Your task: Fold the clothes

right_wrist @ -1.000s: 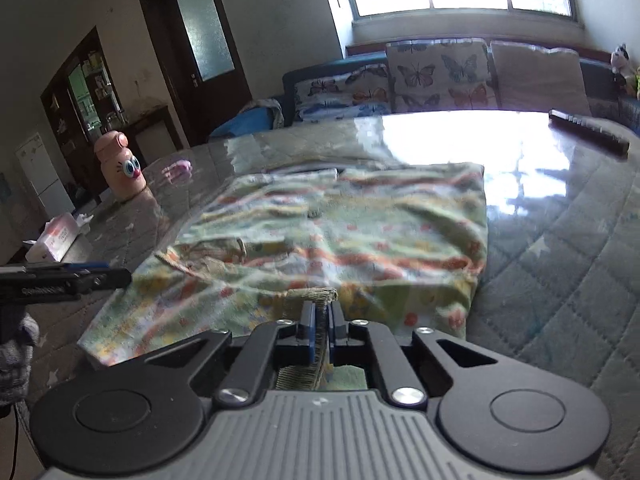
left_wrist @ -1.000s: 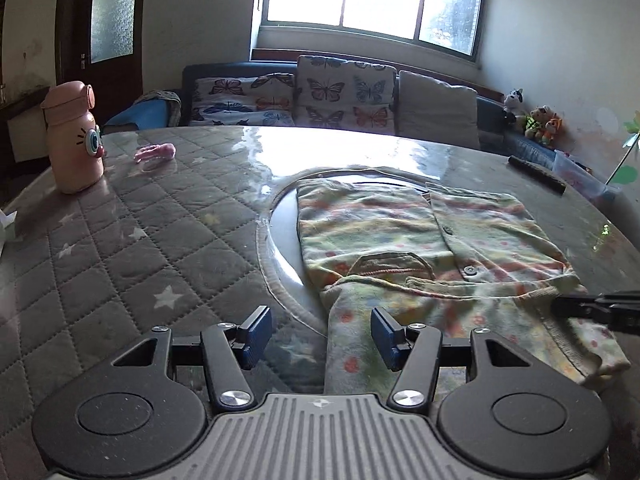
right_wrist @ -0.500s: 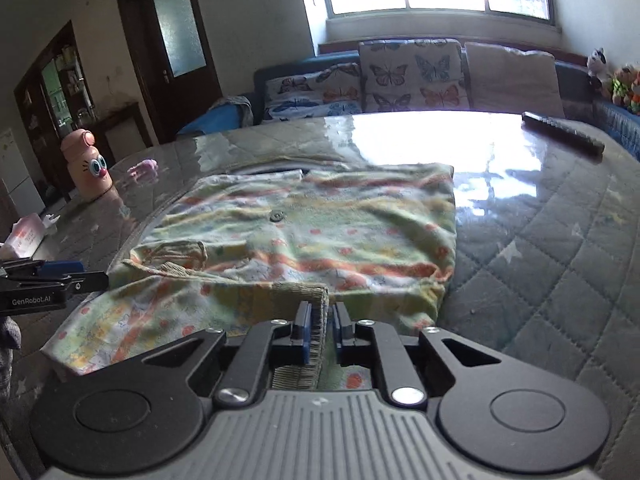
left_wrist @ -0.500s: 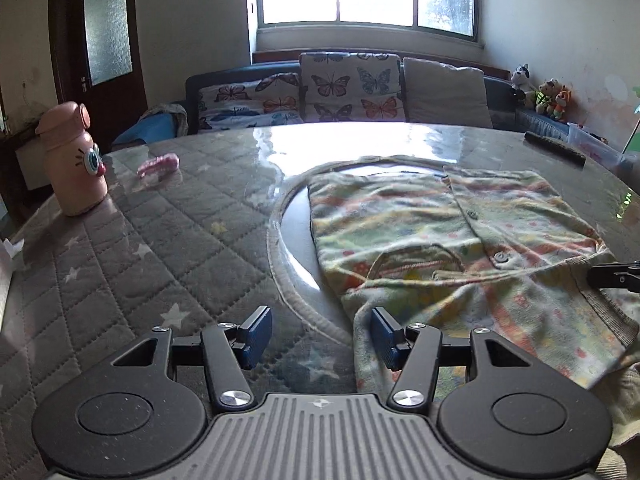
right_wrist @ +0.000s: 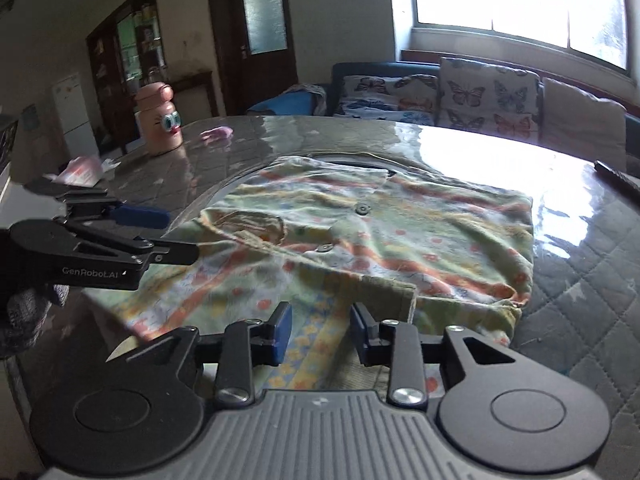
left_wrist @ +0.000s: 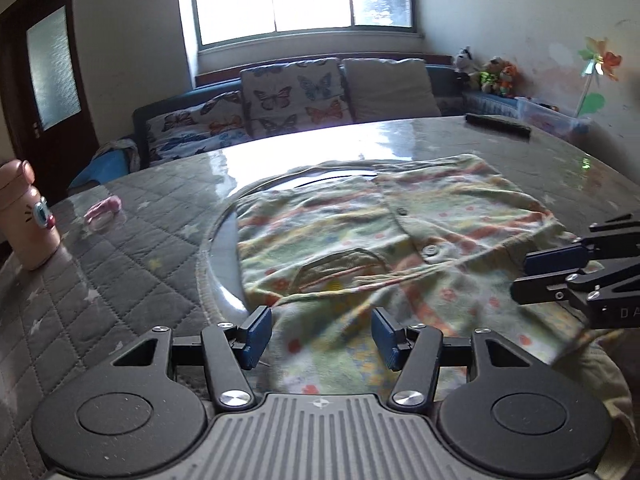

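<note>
Two grippers, jaws spread, holding nothing: left gripper (left_wrist: pixel 319 332), right gripper (right_wrist: pixel 320 330) | shirt (right_wrist: pixel 372 236) flat on table (right_wrist: pixel 580 296), near hem under both | "GenRobot.AI" on left gripper's side | bare quilted tabletop either side; pink bottle (right_wrist: pixel 158 120) far left.

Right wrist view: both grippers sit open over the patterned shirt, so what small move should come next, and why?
Probably lower the right gripper and close it on the ribbed hem just ahead. The shirt lies only partly folded, and the left gripper is open too, holding nothing.
</note>
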Demonstrator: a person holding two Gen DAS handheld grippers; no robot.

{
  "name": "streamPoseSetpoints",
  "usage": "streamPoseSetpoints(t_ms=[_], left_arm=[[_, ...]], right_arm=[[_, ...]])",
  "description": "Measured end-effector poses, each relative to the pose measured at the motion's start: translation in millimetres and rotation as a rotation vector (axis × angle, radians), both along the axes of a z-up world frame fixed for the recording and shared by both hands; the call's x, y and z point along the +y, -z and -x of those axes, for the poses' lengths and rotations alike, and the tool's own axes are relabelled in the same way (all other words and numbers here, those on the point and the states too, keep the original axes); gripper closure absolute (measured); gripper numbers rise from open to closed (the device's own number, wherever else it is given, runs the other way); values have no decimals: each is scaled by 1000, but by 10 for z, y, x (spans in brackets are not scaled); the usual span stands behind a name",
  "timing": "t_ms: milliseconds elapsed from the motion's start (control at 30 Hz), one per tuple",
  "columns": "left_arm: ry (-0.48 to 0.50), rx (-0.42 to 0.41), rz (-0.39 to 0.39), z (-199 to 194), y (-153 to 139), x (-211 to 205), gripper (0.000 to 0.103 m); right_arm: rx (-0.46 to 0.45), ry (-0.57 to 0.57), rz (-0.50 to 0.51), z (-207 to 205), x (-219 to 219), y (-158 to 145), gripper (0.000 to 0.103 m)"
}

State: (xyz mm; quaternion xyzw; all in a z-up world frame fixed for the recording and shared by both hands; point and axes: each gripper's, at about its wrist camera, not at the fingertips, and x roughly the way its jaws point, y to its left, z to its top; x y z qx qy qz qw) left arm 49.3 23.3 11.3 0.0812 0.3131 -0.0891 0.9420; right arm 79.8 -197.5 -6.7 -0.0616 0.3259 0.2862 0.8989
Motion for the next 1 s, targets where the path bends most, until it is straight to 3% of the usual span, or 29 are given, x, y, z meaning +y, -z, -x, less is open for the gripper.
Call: streamPoseSetpoints(t_ms=[233,667,1000], left_arm=[[118,-27,-72,254,66,-236,41],[125,-29,-136,638,58,-23,38],[357,-117,-306,1095,180,-319,37]], right_arm=[[-16,-40,30,212,-111,26,65],[-3,-25,-3,434,-383,2,66],[2,-2,5,537,-528,-81,65]])
